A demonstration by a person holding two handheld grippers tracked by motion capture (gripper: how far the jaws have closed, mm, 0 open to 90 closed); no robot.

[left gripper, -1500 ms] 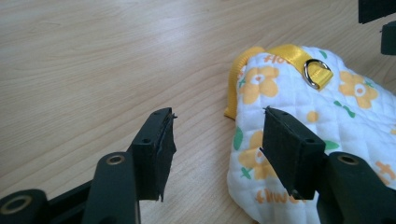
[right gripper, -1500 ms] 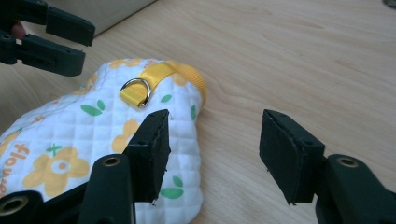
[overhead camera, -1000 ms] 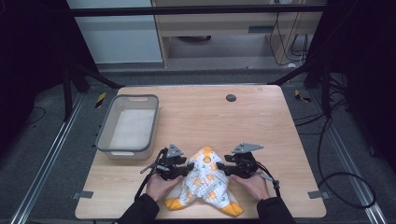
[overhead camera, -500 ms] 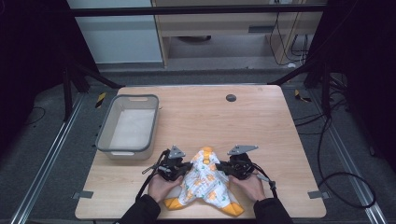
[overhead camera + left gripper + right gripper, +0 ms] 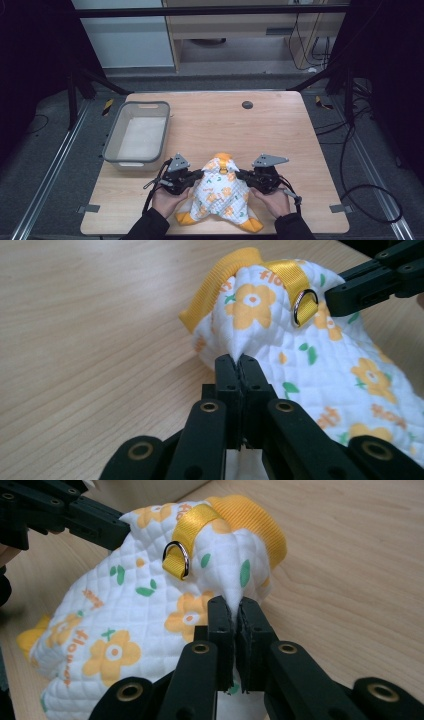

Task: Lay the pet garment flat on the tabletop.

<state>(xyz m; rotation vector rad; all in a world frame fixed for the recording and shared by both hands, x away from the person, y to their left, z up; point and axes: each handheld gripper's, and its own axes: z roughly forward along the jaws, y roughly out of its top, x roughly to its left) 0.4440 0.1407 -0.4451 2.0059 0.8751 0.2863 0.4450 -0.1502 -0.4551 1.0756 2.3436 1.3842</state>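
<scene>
A white quilted pet garment point(image 5: 220, 194) with orange flowers and yellow trim lies at the table's front middle, its collar end pulled up. My left gripper point(image 5: 199, 176) pinches a fold of its cloth on the left side, jaws shut point(image 5: 239, 362). My right gripper point(image 5: 241, 176) has just been closing and is shut on a fold on the other side point(image 5: 231, 605). A yellow strap with a metal D-ring point(image 5: 305, 307) point(image 5: 178, 555) sits on top between the two grips. Each gripper view also catches the other gripper's black jaws across the garment point(image 5: 320, 370) point(image 5: 135, 615).
A grey plastic bin point(image 5: 111, 146) stands on the wooden table point(image 5: 280, 130) at the left, close to my left hand. A small black round cap point(image 5: 247, 104) sits near the far edge. Dark floor and metal rails surround the table.
Both grippers have shut on the garment's upper sides and risen a little. The collar end now stands up off the table, and the cloth is bunched narrower between them.
</scene>
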